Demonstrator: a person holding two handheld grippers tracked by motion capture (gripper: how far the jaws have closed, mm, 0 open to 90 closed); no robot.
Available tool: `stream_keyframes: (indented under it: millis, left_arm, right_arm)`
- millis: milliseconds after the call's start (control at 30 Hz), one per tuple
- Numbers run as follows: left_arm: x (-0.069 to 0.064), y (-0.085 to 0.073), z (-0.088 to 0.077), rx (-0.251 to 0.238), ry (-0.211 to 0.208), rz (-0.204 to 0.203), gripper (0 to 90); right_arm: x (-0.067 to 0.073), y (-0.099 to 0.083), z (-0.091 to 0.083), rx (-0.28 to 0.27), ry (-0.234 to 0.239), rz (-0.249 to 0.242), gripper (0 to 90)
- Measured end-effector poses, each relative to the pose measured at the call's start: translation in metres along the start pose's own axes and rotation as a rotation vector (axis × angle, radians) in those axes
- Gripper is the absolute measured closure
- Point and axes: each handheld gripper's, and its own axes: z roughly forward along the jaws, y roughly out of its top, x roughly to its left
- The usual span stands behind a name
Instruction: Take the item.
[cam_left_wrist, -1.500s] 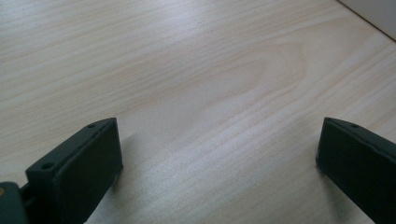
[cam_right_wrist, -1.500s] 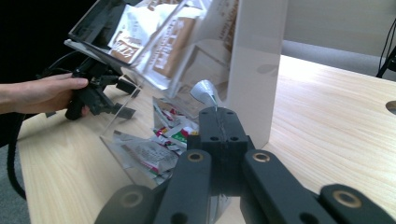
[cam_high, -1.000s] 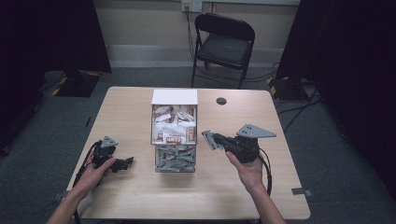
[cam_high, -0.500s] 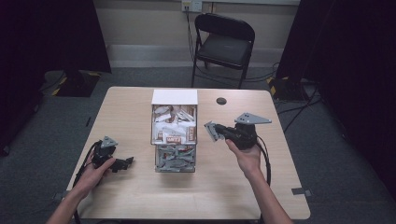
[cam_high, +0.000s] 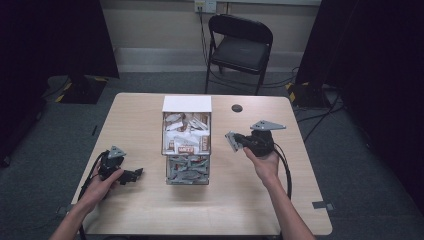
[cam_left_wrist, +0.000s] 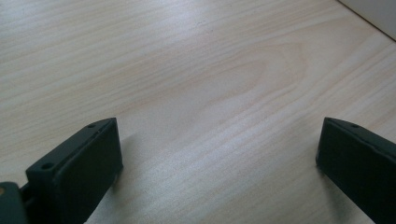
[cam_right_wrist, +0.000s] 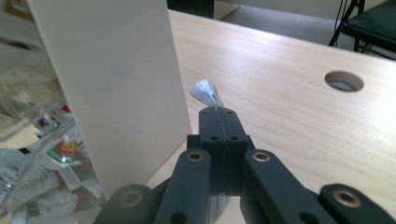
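The right gripper (cam_high: 234, 141) is held above the table (cam_high: 150, 215) in the person's right hand (cam_high: 264, 165), pointing sideways toward a clear organiser box (cam_high: 186, 145). Its two black jaws are pressed fully together and pinch a small silvery sachet (cam_right_wrist: 206, 92). In the right gripper view the sachet's crumpled corner sticks out just past the closed jaw tips; in the high view it shows as a pale flat packet at the gripper's front end. A grey three-cornered plate (cam_high: 268, 125) sits on top of this gripper, and a black cable (cam_high: 286, 172) trails back from it along the forearm.

Just ahead of the jaws stands the organiser box, close to the sachet but not touching it. Its white side wall (cam_right_wrist: 116, 84) rises right beside the jaw tips in the right gripper view. The box holds many small packets, white and brown ones in the farther compartments and grey ones in the nearer compartment.

Beyond the gripper, toward the far table edge, lies a round cable hole (cam_right_wrist: 344, 80) in the wooden top. Past the table stands a black folding chair (cam_high: 240, 47).

On the other side of the box, well apart from the right gripper, the left gripper (cam_high: 134, 175) rests low on the table in the left hand (cam_high: 102, 182). Its jaws stand wide apart with bare wood between them, holding nothing.
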Motion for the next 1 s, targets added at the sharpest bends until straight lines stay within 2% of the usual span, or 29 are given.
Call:
stream_keyframes:
  millis: [267,367,500,600,833,900,1000]
  left_arm:
    - [0.000,0.000,0.000,-0.002,0.000,-0.002,0.0]
    - [0.000,0.000,0.000,-0.003,-0.002,-0.005,0.0]
    - [0.000,0.000,0.000,0.000,-0.001,-0.001,0.0]
    - [0.000,0.000,0.000,0.000,-0.001,-0.001,0.0]
    - [0.000,0.000,0.000,0.000,-0.001,-0.001,0.0]
    - [0.000,0.000,0.000,0.001,0.000,0.001,0.0]
    - [0.000,0.000,0.000,-0.003,-0.002,-0.005,0.0]
  right_arm:
    - [-0.006,-0.017,0.009,0.043,-0.010,0.017,90.0]
    - [-0.010,-0.019,0.011,0.050,-0.018,0.025,90.0]
    - [-0.013,-0.021,0.016,0.069,-0.029,0.005,90.0]
    - [-0.016,-0.025,0.021,0.076,-0.033,0.019,90.0]
    - [-0.017,-0.035,0.028,0.106,-0.048,0.009,90.0]
    - [-0.016,-0.037,0.028,0.097,-0.039,0.014,90.0]
    - [-0.011,-0.038,0.030,0.100,-0.037,-0.010,90.0]
